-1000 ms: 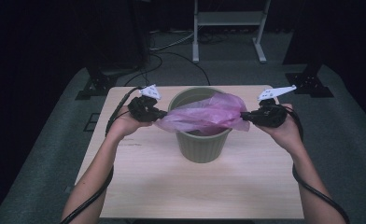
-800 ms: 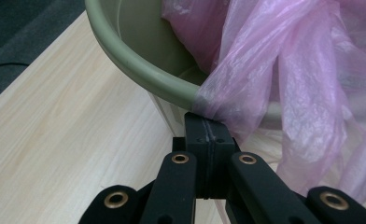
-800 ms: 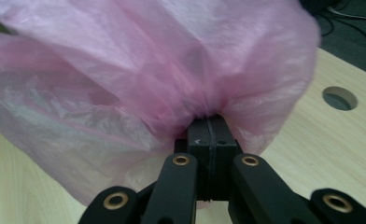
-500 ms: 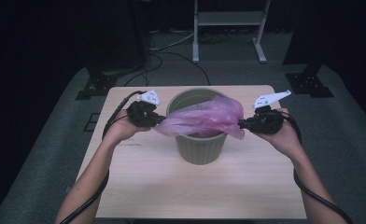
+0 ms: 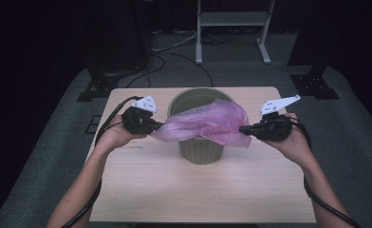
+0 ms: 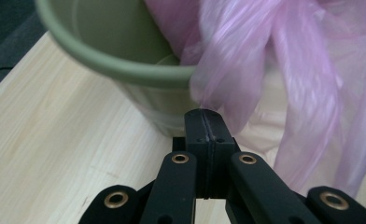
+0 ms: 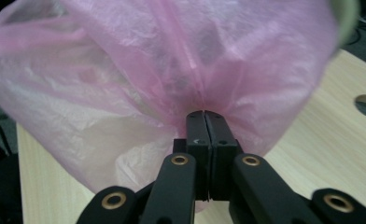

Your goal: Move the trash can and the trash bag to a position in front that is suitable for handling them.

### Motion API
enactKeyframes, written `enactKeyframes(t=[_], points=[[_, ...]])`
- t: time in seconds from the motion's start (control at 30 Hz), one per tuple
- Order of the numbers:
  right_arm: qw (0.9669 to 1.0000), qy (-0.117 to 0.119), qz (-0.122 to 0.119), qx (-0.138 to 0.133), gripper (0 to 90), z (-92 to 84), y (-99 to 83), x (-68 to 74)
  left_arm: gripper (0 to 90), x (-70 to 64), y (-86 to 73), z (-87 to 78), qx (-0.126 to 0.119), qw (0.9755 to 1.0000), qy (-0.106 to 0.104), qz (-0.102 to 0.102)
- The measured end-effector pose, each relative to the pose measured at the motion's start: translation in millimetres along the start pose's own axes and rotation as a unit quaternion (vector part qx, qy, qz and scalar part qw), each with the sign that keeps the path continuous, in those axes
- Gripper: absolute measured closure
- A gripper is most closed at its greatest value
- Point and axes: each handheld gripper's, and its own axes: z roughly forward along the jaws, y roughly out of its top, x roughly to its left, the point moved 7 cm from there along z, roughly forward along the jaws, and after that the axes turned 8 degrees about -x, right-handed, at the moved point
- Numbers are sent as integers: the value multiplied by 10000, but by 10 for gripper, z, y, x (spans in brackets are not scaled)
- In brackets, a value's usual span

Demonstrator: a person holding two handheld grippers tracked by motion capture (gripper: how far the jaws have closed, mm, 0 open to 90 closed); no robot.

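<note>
A pink plastic bag [image 5: 207, 124] hangs stretched in the air across the top of a green bin [image 5: 200, 142], which stands upright on a wooden table [image 5: 203, 190] a little toward its far side. The bag covers the near and right part of the bin's mouth, while the far left part of the rim stays uncovered. The left gripper [image 5: 156, 126] is at the left of the bin, held in the person's left hand [image 5: 115, 137], and its jaws are clenched on the left end of the bag; in the left gripper view the left gripper [image 6: 204, 122] has its two black jaws pressed flat together with a gathered fold of the bag [image 6: 265, 79] coming out of their tips, just beside the rim of the bin [image 6: 125, 70]. The right gripper [image 5: 245, 128] is at the right of the bin, held in the person's right hand [image 5: 295, 142], and it too is clamped on the bag, at its right end; in the right gripper view the right gripper [image 7: 204, 115] has its jaws tight together where the thin film of the bag [image 7: 139, 70] bunches into them, with the pale table [image 7: 340, 140] below. Both grippers are held at about the height of the bin's rim, well apart from each other, with the bag spanning between them. A black cable [image 5: 103, 128] trails from the left gripper back along the forearm.
</note>
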Motion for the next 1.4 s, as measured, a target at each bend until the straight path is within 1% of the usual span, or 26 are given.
enactKeyframes(t=[0.1,0.17,0.2,0.27,0.37,0.43,0.5,0.57,0.6,0.67,0.73,0.8,0.9,1.03,1.13,1.27,1.4], points=[[9998,-124,175,-59,900,-56,-15,-122,900,70,-20,-37,-14,9999,137,-34],[9996,-186,222,-68,900,-72,-37,-177,900,121,-48,-52,-40,9996,258,-98],[9993,-222,287,-97,900,-81,-58,-209,900,142,-65,-57,-22,9995,299,-104],[9990,-266,330,-104,900,-81,-92,-240,900,177,-99,-60,2,9992,380,-138],[9987,-301,406,-103,900,-63,-140,-282,900,229,-157,-62,-11,9988,424,-229],[9983,-297,483,-98,900,-37,-178,-307,900,235,-177,-55,-84,9988,360,-318],[9984,-261,489,-138,890,-25,-182,-300,900,230,-179,-60,-130,9988,323,-335],[9984,-176,502,-209,817,-44,-159,-275,896,207,-150,-91,-295,9986,208,-398],[9984,-147,495,-213,792,-57,-148,-260,848,198,-129,-114,-363,9984,173,-405],[9987,-148,426,-220,763,-99,-124,-233,778,185,-96,-164,-391,9982,160,-426],[9989,-141,377,-257,741,-148,-98,-207,728,174,-69,-219,-395,9982,162,-414],[9988,-109,358,-307,715,-199,-73,-180,698,166,-46,-274,-427,9979,169,-456],[9989,-76,298,-351,688,-256,-41,-131,645,161,-33,-348,-459,9977,184,-467],[9991,-51,166,-377,644,-303,14,-58,584,175,-43,-440,-513,9973,204,-493],[9989,-8,23,-472,596,-324,99,4,580,191,-36,-497,-604,9965,205,-541],[9983,42,-164,-566,526,-314,230,84,569,175,16,-532,-711,9962,127,-495],[9976,132,-339,-587,504,-251,358,166,558,144,59,-526,-748,9961,61,-461]])
